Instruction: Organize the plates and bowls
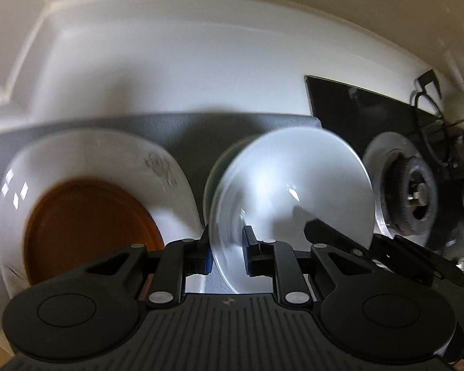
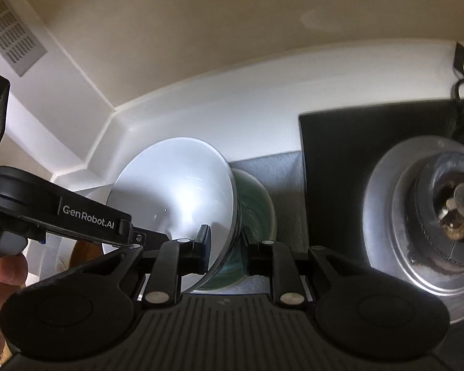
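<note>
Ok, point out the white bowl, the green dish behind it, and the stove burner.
white bowl [image 2: 182, 185], right wrist view, inner wall.
green dish [image 2: 258, 204], right wrist view, exposed rim side.
stove burner [image 2: 448, 204], right wrist view, burner cap.

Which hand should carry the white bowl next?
Probably both. The left gripper and right gripper each pinch the white bowl rim; the right also catches the green dish behind it.

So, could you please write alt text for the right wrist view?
The right gripper grips the edge of a tilted white bowl, with a green dish just behind. The left gripper reaches in from the left, and a stove burner sits at right.
</note>
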Demonstrator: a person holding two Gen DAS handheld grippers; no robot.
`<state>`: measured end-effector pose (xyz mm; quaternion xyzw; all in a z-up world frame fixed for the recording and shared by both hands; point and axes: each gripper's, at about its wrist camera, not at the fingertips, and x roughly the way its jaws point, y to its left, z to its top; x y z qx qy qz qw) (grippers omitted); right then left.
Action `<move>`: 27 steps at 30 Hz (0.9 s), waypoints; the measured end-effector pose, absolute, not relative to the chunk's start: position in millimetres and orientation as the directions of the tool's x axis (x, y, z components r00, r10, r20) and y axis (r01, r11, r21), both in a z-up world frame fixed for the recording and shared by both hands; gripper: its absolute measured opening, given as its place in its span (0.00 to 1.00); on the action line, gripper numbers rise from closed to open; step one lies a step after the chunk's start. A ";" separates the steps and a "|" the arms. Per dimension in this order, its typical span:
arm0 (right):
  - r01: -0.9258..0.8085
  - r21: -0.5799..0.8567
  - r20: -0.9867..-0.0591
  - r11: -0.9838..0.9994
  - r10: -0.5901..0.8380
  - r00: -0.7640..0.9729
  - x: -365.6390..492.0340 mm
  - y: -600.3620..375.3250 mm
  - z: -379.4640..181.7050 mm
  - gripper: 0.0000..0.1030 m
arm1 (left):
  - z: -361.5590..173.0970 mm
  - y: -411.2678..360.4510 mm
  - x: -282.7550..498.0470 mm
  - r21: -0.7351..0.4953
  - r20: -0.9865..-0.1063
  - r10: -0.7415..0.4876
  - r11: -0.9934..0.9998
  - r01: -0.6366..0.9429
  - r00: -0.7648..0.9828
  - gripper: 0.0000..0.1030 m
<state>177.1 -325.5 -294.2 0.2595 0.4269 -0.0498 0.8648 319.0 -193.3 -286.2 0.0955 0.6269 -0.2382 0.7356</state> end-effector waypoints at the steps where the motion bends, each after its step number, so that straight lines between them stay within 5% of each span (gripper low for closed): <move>1: 0.311 0.406 -0.765 0.859 0.134 0.630 177.4 -325.1 -296.1 0.21 | -284.2 -194.9 317.3 -0.149 -0.968 -0.226 0.867 0.476 0.109 0.19; 13: 0.304 0.380 -0.764 0.873 0.111 0.636 177.8 -326.2 -303.7 0.21 | -292.9 -200.3 312.9 -0.050 -0.970 -0.166 0.851 0.522 0.177 0.18; 27: 0.319 0.382 -0.769 0.867 0.106 0.631 186.8 -336.2 -304.0 0.26 | -301.1 -193.2 330.5 -0.138 -0.974 -0.208 0.861 0.489 0.093 0.19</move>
